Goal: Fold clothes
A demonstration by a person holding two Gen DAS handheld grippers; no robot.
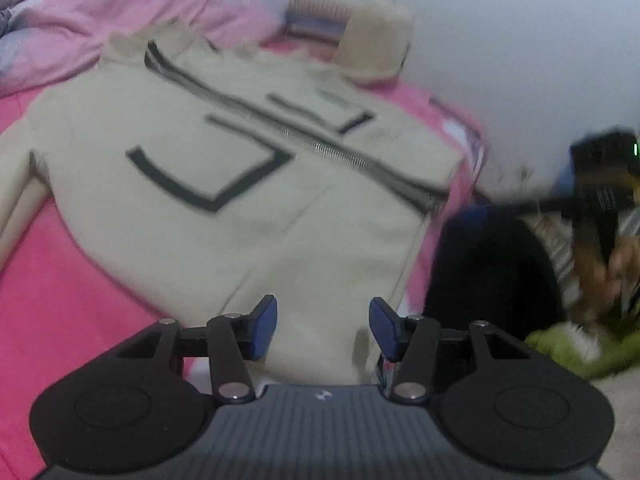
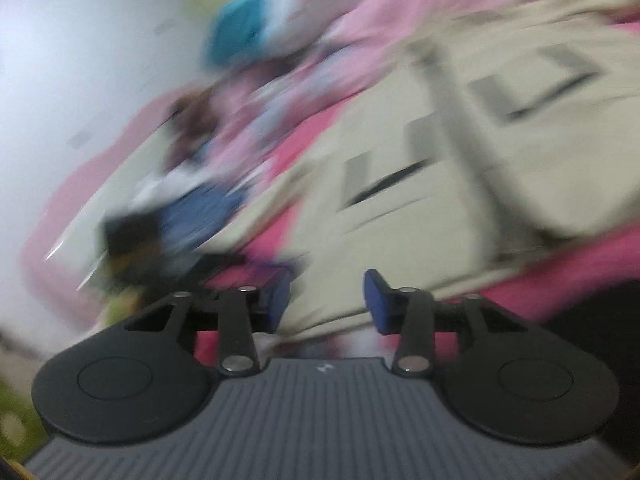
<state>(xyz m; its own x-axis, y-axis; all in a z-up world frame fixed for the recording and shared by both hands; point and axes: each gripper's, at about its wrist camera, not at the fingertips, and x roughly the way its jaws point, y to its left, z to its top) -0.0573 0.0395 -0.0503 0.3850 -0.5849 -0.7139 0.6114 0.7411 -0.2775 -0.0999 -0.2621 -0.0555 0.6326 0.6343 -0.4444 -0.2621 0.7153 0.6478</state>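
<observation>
A cream zip-up jacket [image 1: 240, 240] with dark stripe markings lies spread flat on a bright pink bed cover [image 1: 60, 300]. My left gripper [image 1: 323, 312] hovers over the jacket's near part, jaws open, nothing pinched between the blue pads [image 1: 264, 328]. The right wrist view is heavily blurred. There the same jacket [image 2: 440, 200] lies across the upper right on the pink cover [image 2: 580, 264]. My right gripper [image 2: 328, 286] stands open near the jacket's edge, and I see no cloth gripped between its pads.
A cream knit piece [image 1: 372, 40] and a pale pink patterned blanket [image 1: 100, 20] lie beyond the jacket. A dark garment [image 1: 492, 272] and something green [image 1: 580, 348] sit off the bed's right edge, beside a hand holding a black device [image 1: 600, 184]. A teal item [image 2: 240, 32] lies far left.
</observation>
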